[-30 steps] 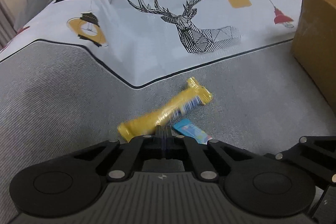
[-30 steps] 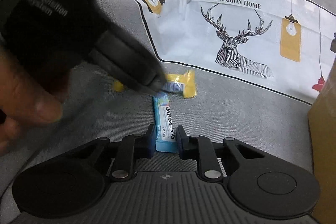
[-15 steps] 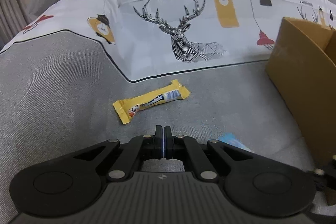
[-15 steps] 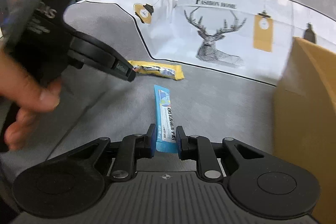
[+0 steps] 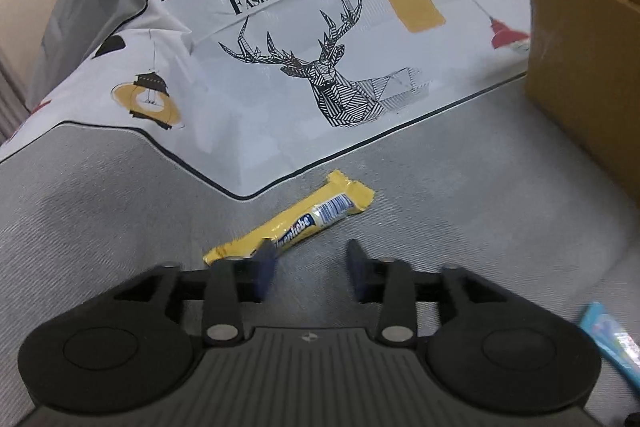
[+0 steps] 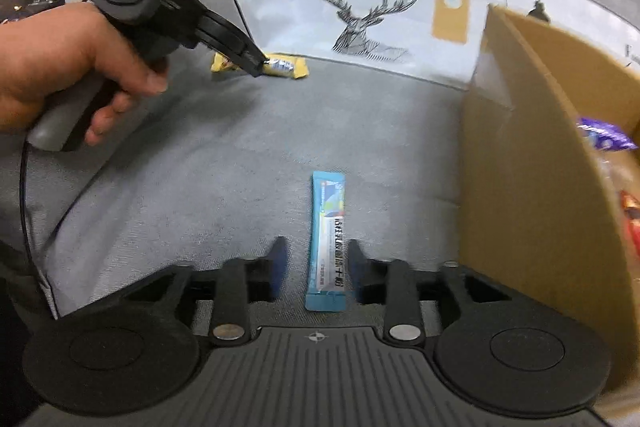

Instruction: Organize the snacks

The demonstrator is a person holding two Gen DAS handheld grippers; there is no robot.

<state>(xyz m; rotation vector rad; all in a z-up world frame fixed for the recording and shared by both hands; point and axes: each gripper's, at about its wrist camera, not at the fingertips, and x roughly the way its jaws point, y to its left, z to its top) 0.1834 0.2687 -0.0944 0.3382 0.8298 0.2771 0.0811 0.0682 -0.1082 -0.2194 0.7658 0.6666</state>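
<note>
While both grippers stand apart over the bed, two slim foil-wrapped snacks lie flat on the gray woven bedspread [image 5: 120, 211]. One is a long yellow bar [image 5: 294, 223] with crimped ends and a glossy blue-and-white label; the other is a flat, light blue stick packet [image 6: 328, 239] with printed lettering.

The left gripper [image 5: 310, 269] has just been opening: its jaws are moderately wide, its left fingertip [image 5: 266, 259] over the near end of the yellow bar, nothing pinched. From the right wrist view a hand [image 6: 68, 71] holds this tool by its handle, its tip at the bar.

The right gripper [image 6: 316, 269] has also just been opening; the blue packet lies between its jaws, close to the right finger, with a clear gap on the left.

A stiff brown cardboard box [image 6: 528, 163] stands just right of the packet, purple and red wrappers showing inside. Beyond, a white panel [image 5: 304, 75] carries a line-drawn stag, lamps and lettering.
</note>
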